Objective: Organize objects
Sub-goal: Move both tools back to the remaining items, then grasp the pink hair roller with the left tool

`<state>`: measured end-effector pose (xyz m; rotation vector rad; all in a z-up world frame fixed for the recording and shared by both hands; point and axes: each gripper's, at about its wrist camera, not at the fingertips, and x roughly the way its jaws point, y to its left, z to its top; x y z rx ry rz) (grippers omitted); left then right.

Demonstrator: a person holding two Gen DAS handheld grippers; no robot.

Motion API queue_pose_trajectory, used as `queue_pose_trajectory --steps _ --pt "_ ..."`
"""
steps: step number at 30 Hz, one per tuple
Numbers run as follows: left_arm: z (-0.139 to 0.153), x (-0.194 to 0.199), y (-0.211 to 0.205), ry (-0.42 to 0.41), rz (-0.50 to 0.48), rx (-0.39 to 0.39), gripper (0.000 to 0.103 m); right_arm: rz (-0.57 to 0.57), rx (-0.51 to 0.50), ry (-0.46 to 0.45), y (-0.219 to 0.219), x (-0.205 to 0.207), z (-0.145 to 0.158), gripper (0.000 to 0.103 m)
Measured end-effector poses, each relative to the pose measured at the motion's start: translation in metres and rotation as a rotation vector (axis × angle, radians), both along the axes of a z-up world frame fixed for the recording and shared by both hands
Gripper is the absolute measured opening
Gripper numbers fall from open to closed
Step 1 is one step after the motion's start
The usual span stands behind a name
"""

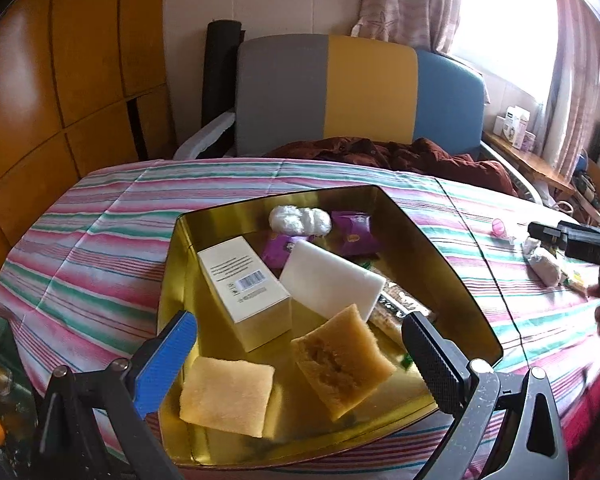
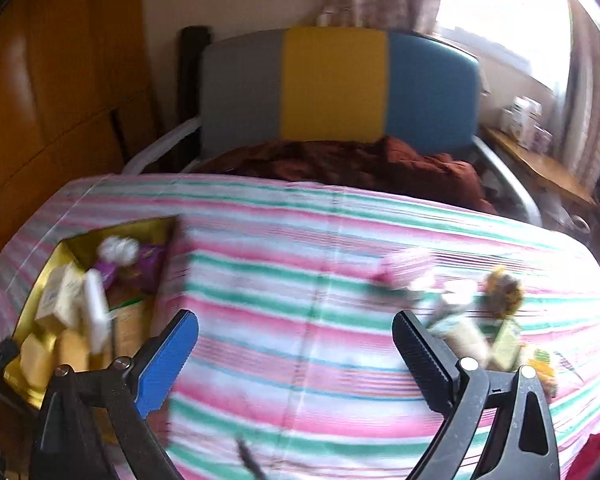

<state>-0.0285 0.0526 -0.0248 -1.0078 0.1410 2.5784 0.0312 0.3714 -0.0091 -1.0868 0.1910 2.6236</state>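
A gold tin (image 1: 276,196) lies on the striped cloth and holds a cream box (image 1: 244,288), a white block (image 1: 332,284), a white cotton wad (image 1: 300,220), purple packets (image 1: 356,228) and a flat yellow sponge (image 1: 228,392). A thicker yellow sponge (image 1: 340,360) sits tilted in the tin between my left gripper's fingers, touching neither. My left gripper (image 1: 300,322) is open over the tin. My right gripper (image 2: 296,320) is open over bare cloth, with the tin (image 2: 72,240) to its left and a blurred pile of small items (image 2: 484,320) just past its right finger.
A pink trinket (image 1: 499,227) and a white wrapped lump (image 1: 544,266) lie on the cloth (image 1: 100,248) right of the tin. A grey, yellow and blue headboard (image 1: 360,88) and a brown blanket (image 1: 400,152) are behind. Wooden cabinets (image 1: 60,80) stand to the left.
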Motion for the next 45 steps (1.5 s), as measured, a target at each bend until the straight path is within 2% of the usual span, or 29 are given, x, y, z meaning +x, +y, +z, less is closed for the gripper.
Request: queue_pose_trajectory --steps 5,10,14,17,20,25,35,45 --pt "0.006 0.001 0.014 0.013 -0.062 0.018 0.103 -0.189 -0.036 0.009 0.085 0.008 0.005 0.1" --pt "0.017 0.002 0.038 0.043 -0.144 0.02 0.103 -0.365 -0.112 0.043 0.158 0.024 -0.008 0.1" --pt "0.024 0.001 0.062 0.08 -0.185 0.012 0.103 -0.512 -0.271 0.074 0.2 0.048 -0.026 0.1" --pt "0.027 -0.002 0.081 0.084 -0.217 0.017 0.103 -0.563 -0.331 0.124 0.215 0.062 -0.025 0.1" --pt "0.027 -0.003 0.107 0.091 -0.272 0.007 0.103 -0.573 -0.402 0.126 0.223 0.066 -0.03 0.1" --pt "0.03 -0.007 0.157 0.066 -0.379 -0.001 0.103 -0.559 -0.41 0.121 0.222 0.064 -0.03 0.1" --pt "0.022 -0.034 0.26 -0.022 -0.507 -0.103 0.103 -0.506 -0.446 0.136 0.218 0.062 -0.027 0.1" --pt "-0.01 -0.061 0.361 -0.027 -0.687 -0.253 0.103 -0.461 -0.512 0.168 0.218 0.064 -0.025 0.1"
